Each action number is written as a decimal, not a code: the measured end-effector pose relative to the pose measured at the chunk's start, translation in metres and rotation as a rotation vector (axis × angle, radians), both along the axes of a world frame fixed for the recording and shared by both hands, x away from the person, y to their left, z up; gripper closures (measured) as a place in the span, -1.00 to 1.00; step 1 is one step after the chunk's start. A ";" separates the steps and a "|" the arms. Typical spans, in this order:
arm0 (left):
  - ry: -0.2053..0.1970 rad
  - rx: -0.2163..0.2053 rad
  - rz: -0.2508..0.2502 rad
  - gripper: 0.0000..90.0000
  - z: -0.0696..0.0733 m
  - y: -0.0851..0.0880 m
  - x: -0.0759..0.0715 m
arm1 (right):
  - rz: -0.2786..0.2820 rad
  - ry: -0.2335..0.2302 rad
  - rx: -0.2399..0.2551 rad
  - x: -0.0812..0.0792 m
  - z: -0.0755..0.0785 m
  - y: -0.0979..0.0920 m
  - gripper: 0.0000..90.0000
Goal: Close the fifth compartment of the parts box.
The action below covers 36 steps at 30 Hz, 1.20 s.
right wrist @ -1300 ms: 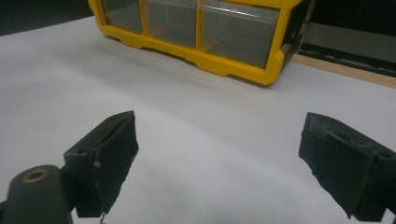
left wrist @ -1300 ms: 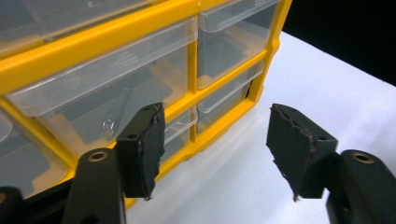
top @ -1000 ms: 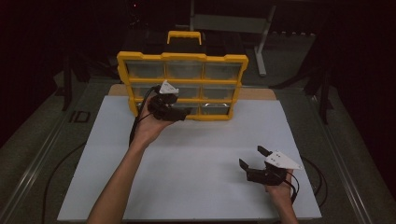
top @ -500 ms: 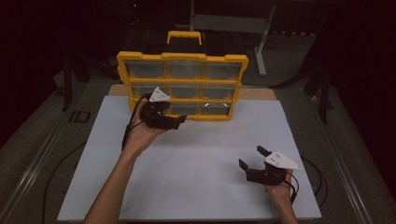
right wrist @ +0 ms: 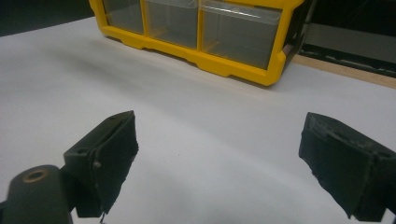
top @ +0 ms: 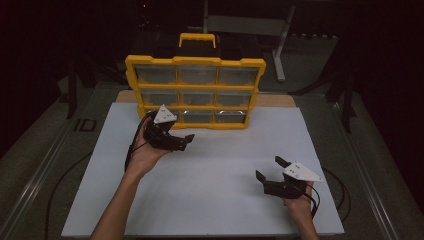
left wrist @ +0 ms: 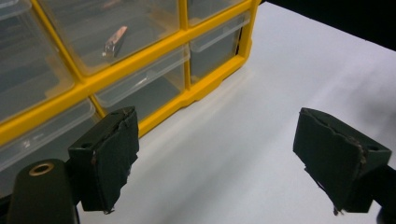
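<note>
Yellow drawer cabinet (top: 195, 92) stands upright at far edge of white table (top: 220, 165). Left gripper (top: 186, 141) just before its bottom drawers, jaws just opened wide, nothing between. Right gripper (top: 268, 168) near front right corner, jaws spread, empty.

A bright yellow organiser case (top: 195, 62) with a yellow handle stands at the far side; its drawers (top: 197, 75) are clear, colourless plastic. One drawer holds a small copper-toned metal piece (left wrist: 114, 41). The surface (top: 220, 180) is plain white, with a tan strip (top: 277, 100) showing at its far edge. The left hand-held gripper (top: 181, 142) and the right hand-held gripper (top: 269, 169) are both black, each topped by a pale grey plate. Everything beyond is near black.
</note>
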<state>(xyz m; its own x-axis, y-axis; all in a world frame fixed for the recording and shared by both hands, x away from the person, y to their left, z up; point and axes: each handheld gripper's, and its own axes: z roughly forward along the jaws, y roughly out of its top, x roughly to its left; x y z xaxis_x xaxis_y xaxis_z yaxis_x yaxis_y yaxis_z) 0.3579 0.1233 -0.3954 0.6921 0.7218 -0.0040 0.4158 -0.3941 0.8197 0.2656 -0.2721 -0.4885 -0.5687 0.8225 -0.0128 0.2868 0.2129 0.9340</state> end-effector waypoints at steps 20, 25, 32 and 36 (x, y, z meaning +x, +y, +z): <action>0.025 -0.069 -0.030 -0.94 -0.043 0.034 -0.026 | 0.005 -0.007 0.010 0.000 0.000 0.001 -0.75; -0.005 -0.064 -0.048 -0.97 -0.051 0.040 -0.036 | 0.008 -0.009 0.008 -0.001 0.000 0.001 -0.75; -0.038 -0.066 -0.046 -0.98 -0.067 0.051 -0.051 | 0.020 -0.015 0.017 -0.002 0.000 0.002 -0.75; -0.053 -0.089 -0.043 -0.99 -0.077 0.060 -0.063 | 0.024 -0.016 0.020 -0.002 0.001 0.003 -0.75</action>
